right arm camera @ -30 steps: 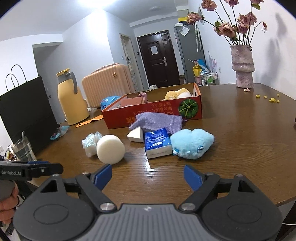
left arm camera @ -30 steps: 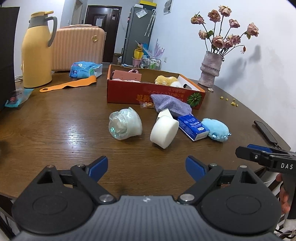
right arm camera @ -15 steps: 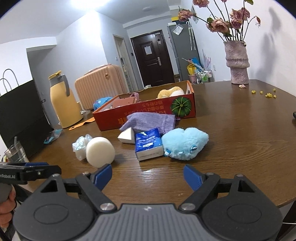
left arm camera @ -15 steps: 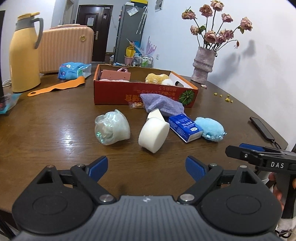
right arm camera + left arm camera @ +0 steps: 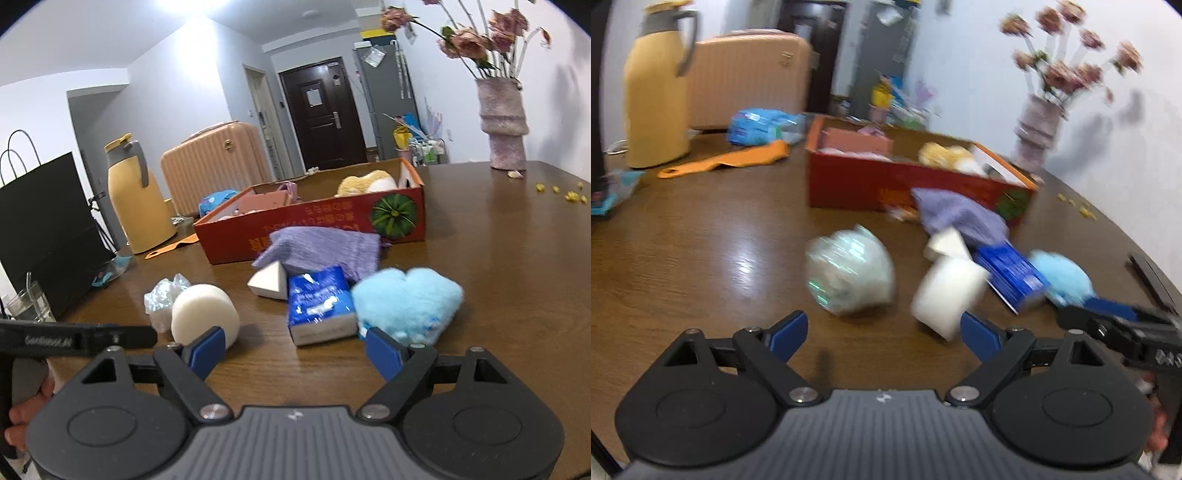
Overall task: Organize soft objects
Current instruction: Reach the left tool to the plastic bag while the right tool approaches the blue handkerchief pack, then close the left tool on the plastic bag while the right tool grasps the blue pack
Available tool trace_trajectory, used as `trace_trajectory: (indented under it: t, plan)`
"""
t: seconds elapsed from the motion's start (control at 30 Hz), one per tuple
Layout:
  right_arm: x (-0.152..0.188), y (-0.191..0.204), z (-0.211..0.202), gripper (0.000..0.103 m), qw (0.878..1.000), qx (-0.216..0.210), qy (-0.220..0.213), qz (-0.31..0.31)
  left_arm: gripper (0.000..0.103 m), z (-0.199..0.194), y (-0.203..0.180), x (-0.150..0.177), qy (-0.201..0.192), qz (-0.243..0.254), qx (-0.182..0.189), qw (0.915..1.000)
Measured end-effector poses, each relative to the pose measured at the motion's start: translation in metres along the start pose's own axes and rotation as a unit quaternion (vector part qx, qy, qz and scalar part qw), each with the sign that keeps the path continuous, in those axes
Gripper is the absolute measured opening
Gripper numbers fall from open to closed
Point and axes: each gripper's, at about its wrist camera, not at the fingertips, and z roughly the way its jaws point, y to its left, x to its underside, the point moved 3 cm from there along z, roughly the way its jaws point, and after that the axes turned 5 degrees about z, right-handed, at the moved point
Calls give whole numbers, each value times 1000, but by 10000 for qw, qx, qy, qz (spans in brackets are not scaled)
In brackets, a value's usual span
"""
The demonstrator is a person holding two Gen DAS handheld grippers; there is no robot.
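Just ahead of the spread, empty left gripper (image 5: 879,332), a crinkly plastic bundle (image 5: 849,275) is lying; light and squashy, likely best pinched across its middle.

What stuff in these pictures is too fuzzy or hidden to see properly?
- Left wrist view: everything is smeared by motion blur, so the print on the blue packet is unreadable.
- Right wrist view: the red box wall hides most of its contents; only a yellow plush top shows.
- Right wrist view: the crinkly plastic bundle is half hidden behind the white round sponge.
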Motion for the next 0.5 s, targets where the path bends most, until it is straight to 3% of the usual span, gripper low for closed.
trace_trajectory:
  t: [0.17,0.33,0.5]
  plan:
    - [-15,4,20,78,10000,-25,27,-9,87,10,25,-16,-15,-443,29,9990]
    - [-30,6,42,77,9999,87,88,-110,85,27,32,-30,36,-472,68,9989]
    - [-34,1,67,75,9984,375,296,-302,60,48,33,-37,95,-398,57,9991]
